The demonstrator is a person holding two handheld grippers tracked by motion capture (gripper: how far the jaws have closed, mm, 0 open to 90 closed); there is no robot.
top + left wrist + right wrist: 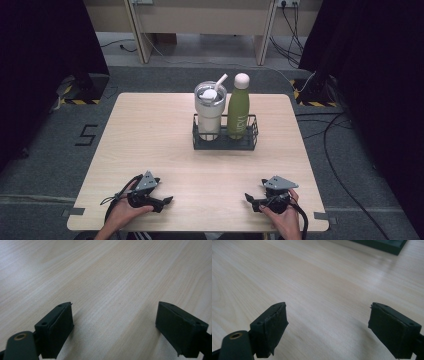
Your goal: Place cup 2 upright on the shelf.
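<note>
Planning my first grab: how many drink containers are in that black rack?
2. A white tumbler with a straw stands in the left half of the black rack; a green bottle stands upright on its right. Nothing else shows inside.

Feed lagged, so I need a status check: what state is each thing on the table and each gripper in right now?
Tumbler: upright in the rack, lid on, straw in.
Green bottle: upright in the rack beside the tumbler, capped.
Wire rack: flat on the table, holding both.
Left gripper: open, holding nothing.
Right gripper: open, holding nothing.
</note>
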